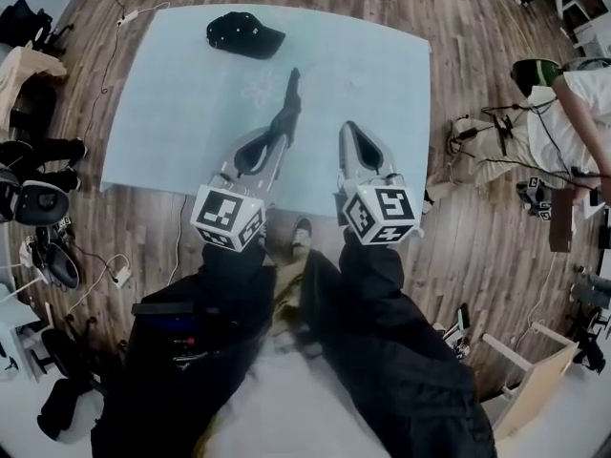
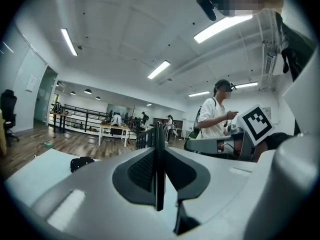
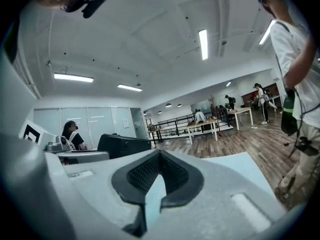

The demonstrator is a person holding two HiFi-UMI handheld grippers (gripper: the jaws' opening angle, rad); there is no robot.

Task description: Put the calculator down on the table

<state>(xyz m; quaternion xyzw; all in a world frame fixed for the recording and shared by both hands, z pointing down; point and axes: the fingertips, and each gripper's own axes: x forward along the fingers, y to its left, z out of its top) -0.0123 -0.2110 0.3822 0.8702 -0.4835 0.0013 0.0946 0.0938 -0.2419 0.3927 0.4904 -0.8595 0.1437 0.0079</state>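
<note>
The calculator [image 1: 290, 98] is a thin dark slab held on edge above the pale blue table [image 1: 172, 113]. My left gripper [image 1: 280, 134] is shut on its near end, and its far end sticks out past the jaws. In the left gripper view the calculator [image 2: 159, 154] shows as a narrow black edge pinched between the pads. In the right gripper view the calculator [image 3: 122, 145] appears as a black panel to the left. My right gripper [image 1: 349, 130] hovers beside it over the table's near edge, its jaws shut with nothing in them.
A black cap [image 1: 244, 33] lies at the table's far side. A person [image 1: 563, 113] stands on the wooden floor to the right. Chairs, bags and cables [image 1: 43, 208] crowd the floor at the left.
</note>
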